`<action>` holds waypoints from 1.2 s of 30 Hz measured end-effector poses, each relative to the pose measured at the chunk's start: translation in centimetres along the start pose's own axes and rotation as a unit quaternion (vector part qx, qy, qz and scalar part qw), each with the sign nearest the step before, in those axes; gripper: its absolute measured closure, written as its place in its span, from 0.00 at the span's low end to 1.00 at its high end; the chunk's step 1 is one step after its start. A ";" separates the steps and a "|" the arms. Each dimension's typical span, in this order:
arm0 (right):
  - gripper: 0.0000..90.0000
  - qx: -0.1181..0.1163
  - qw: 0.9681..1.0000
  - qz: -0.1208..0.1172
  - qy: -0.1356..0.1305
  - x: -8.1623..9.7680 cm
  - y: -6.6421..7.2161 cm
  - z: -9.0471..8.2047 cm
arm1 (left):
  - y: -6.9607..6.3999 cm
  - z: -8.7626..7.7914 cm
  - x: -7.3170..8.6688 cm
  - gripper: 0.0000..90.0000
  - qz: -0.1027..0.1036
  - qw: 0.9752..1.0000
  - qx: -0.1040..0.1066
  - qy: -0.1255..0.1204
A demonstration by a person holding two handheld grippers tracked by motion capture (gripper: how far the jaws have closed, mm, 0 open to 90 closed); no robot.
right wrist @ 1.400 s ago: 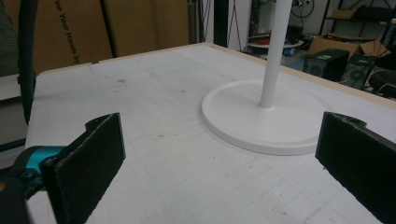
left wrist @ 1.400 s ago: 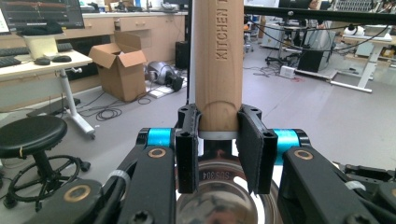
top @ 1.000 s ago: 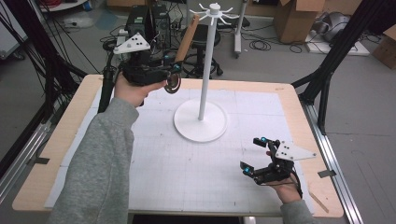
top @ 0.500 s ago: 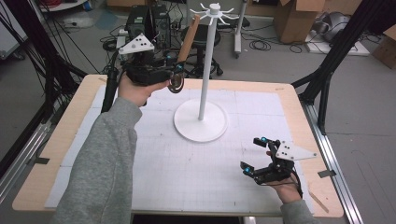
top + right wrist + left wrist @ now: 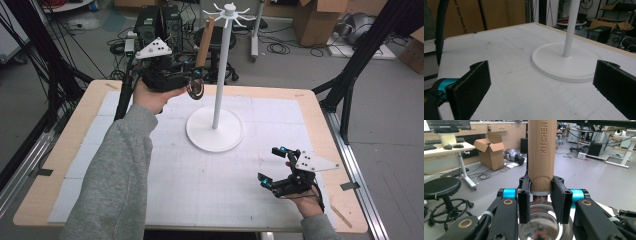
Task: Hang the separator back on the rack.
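Wooden-handled utensil (image 5: 541,152) clamped between left tool (image 5: 541,202) pads

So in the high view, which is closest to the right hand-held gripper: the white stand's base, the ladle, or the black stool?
1. White stand's base, up-left on the mat.
2. Ladle, held at the far-left edge.
3. Black stool, on the floor beyond the table.

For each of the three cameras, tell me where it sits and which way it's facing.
High view: above the person's side, looking forward and down on the table; both forearms and both grippers show.
Left gripper view: rides the left gripper, looking along its jaws shut on a wooden-handled utensil.
Right gripper view: rides the right gripper, low over the table, facing the stand; open jaws show.
High and right gripper views share the stand's base.
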State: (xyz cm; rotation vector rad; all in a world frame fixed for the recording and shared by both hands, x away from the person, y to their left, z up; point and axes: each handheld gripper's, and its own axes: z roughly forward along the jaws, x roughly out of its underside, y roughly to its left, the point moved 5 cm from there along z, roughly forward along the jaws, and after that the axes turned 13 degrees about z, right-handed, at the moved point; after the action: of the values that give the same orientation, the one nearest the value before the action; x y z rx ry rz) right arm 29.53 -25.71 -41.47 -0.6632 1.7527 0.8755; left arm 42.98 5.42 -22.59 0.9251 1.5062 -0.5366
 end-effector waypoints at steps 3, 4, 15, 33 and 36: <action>0.01 0.000 1.000 0.001 -0.001 0.0 -0.1 0.0 | 0.0 0.2 0.0 0.77 0.002 1.000 -0.004 0.002; 0.01 0.000 1.000 0.001 -0.001 0.0 -0.1 0.0 | 0.0 0.2 0.0 0.77 0.006 1.000 -0.009 0.005; 0.01 0.000 1.000 0.002 -0.001 0.0 0.0 0.0 | -0.3 1.1 -0.1 0.77 0.013 1.000 -0.020 0.011; 0.01 -0.003 1.000 0.000 0.005 0.2 0.5 -0.4 | -1.9 0.2 0.7 0.53 0.032 0.999 0.019 0.015; 0.01 0.002 1.000 0.000 0.003 0.3 0.3 -0.9 | -2.2 0.0 0.9 0.47 0.039 0.999 0.029 0.007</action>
State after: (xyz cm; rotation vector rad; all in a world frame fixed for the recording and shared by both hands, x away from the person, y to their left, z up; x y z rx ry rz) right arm 28.71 -26.23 -41.52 -0.6650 1.7598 0.8697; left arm 41.31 4.37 -23.87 1.0293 1.4676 -0.5198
